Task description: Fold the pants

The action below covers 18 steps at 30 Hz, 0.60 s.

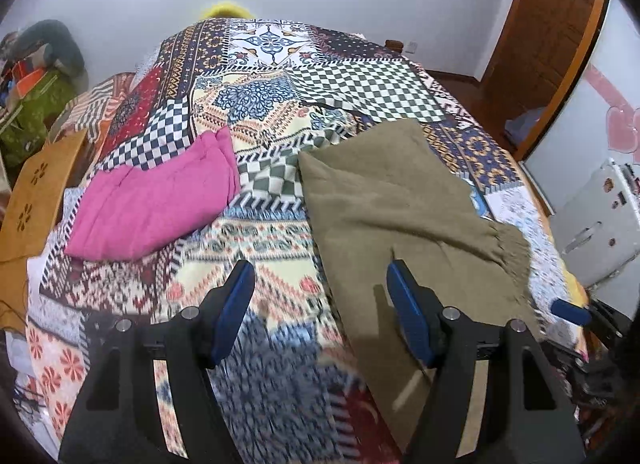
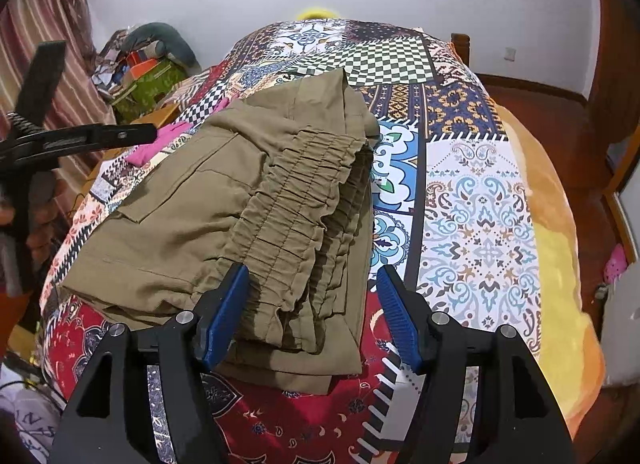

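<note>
The olive-khaki pants (image 2: 224,200) lie folded into a thick bundle on the bed (image 2: 476,200), over its busy patchwork bedspread (image 1: 256,112), with the gathered elastic waistband (image 2: 304,200) turned toward the right tool (image 2: 314,304). That tool hangs just over the near edge of the bundle, its blue pads (image 2: 394,312) spread wide with the waistband end between them, gripping nothing. The left tool (image 1: 320,304) is spread wide too and empty, held above the bedspread with its right finger over the pants' left edge (image 1: 384,200). Beside the pants, well to the left on the bed, rests a folded magenta garment (image 1: 156,200). A wooden chair (image 1: 36,200) stands off the bed's left side, and a wooden door (image 1: 548,24) shows at the far right.
</note>
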### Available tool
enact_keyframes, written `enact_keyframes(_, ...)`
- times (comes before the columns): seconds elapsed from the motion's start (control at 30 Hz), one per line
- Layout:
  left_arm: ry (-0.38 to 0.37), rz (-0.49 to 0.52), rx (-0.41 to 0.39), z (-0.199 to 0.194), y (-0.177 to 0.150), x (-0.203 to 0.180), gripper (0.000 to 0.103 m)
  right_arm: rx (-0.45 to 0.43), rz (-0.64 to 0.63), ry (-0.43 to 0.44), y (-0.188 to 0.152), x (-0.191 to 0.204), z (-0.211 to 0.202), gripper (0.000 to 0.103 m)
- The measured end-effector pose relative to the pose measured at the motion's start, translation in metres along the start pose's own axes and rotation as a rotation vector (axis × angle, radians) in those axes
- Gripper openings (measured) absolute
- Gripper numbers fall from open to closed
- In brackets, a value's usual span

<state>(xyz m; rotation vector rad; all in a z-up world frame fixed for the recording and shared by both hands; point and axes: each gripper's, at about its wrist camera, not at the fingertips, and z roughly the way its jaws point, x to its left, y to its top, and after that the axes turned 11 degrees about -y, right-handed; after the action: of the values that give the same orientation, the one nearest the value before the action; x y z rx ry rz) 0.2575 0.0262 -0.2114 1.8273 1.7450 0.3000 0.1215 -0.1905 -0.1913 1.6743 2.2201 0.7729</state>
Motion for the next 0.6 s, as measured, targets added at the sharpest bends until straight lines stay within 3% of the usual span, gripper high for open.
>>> enact_keyframes(0.17,0.009,0.046,0.015,0.025,0.019,0.005,0.068,-0.004,0.009,-0.02,0.004,-0.001,-0.005,0.061)
enact_keyframes(0.27,0.016,0.022,0.035,0.044,0.035,0.016,0.068,-0.01,0.006,-0.044,0.009,-0.001,-0.007,0.062)
enact_keyframes(0.6,-0.132,-0.093,0.13,0.104,0.064,0.045,0.058,0.014,0.034,-0.064,0.018,-0.01,0.006,0.063)
